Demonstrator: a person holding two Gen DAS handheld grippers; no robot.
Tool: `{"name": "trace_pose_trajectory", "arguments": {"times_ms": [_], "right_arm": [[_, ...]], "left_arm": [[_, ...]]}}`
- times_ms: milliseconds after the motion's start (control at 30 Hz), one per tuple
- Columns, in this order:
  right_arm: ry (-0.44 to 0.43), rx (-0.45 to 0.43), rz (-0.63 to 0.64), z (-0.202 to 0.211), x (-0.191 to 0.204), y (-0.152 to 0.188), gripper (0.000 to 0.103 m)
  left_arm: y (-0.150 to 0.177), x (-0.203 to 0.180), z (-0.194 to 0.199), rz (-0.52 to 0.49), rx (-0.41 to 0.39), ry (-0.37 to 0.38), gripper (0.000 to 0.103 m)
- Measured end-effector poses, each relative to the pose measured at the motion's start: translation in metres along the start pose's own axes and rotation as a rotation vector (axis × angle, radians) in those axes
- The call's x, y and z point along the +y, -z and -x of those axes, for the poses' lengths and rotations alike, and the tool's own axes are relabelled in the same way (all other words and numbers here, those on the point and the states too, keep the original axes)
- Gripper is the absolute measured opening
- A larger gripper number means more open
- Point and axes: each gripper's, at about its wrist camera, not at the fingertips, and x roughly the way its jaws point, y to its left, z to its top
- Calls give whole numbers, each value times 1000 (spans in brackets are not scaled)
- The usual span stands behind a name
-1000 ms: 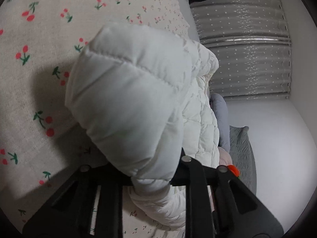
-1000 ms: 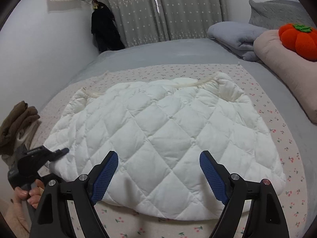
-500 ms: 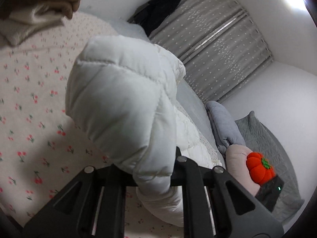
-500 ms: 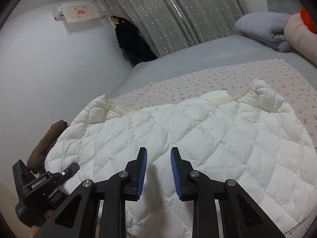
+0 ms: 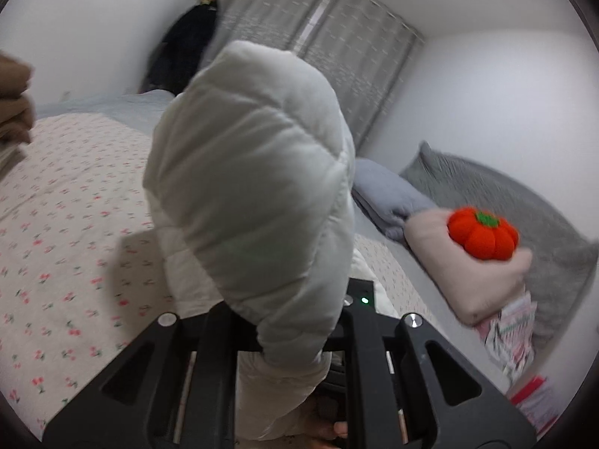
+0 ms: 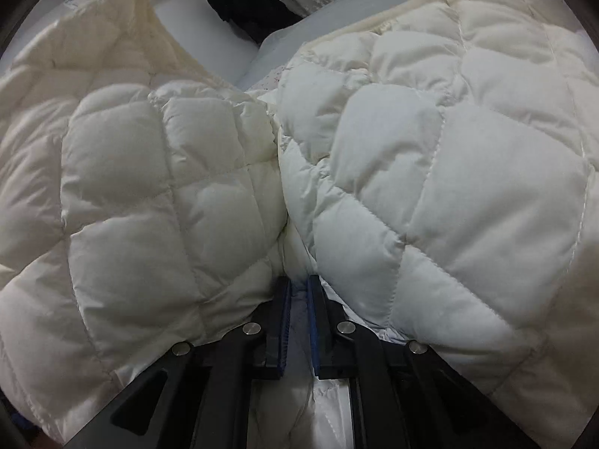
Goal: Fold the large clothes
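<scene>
An orange pumpkin plush (image 5: pixel 483 232) sits on a pink pillow (image 5: pixel 483 284), beside a folded grey blanket (image 5: pixel 389 198). A cherry-print sheet (image 5: pixel 63 247) covers the bed. Grey dotted curtains (image 5: pixel 337 60) hang behind, with a dark garment (image 5: pixel 179 56) beside them.

White walls (image 5: pixel 505 112) meet at a corner in the upper right of the left wrist view, with grey dotted curtains (image 5: pixel 337 48) across the upper centre and a dark garment (image 5: pixel 183 48) hanging to their left. A bed (image 5: pixel 56 232) with a cherry-print cover fills the left; at right lie a grey pillow (image 5: pixel 524 202), a folded blue-grey blanket (image 5: pixel 389 194), a pink cushion (image 5: pixel 483 280) and an orange pumpkin plush (image 5: pixel 483 234).
</scene>
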Motion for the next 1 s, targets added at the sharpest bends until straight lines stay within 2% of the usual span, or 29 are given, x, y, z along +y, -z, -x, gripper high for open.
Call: {"name": "trace_pose_trajectory", "arguments": {"times_ms": [100, 233, 300, 400, 433, 467, 500, 600, 733, 800, 867, 967, 1000], "right_arm": [[-61, 28, -31, 1, -14, -3, 6], [-158, 46, -110, 18, -36, -11, 6], [-147, 66, -138, 36, -44, -14, 8], [-95, 49, -159, 75, -59, -18, 12], [-97, 27, -181, 92, -67, -18, 13], [-105, 3, -198, 106, -73, -20, 21], [-116, -37, -221, 125, -83, -21, 33], [-78, -156, -268, 177, -110, -21, 52], [-26, -239, -346, 225, -149, -16, 54], [-46, -264, -377, 238, -159, -13, 54], [-72, -295, -378, 248, -161, -10, 56], [-151, -346, -350, 263, -154, -9, 63], [-178, -361, -334, 268, -153, -14, 66]], "left_arm": [[5, -23, -22, -84, 47, 35, 17], [10, -41, -37, -167, 60, 48, 18], [13, -50, -41, -175, 75, 56, 18], [22, -61, -53, -195, 125, 69, 19], [27, -65, -59, -215, 153, 74, 20], [31, -73, -65, -241, 182, 79, 20], [37, -79, -71, -272, 206, 80, 21], [64, -98, -86, -406, 292, 82, 24], [89, -118, -96, -563, 366, 82, 29], [94, -123, -96, -610, 389, 88, 31], [97, -126, -95, -638, 406, 101, 37], [101, -131, -89, -689, 415, 126, 49], [105, -133, -86, -709, 418, 139, 55]]}}
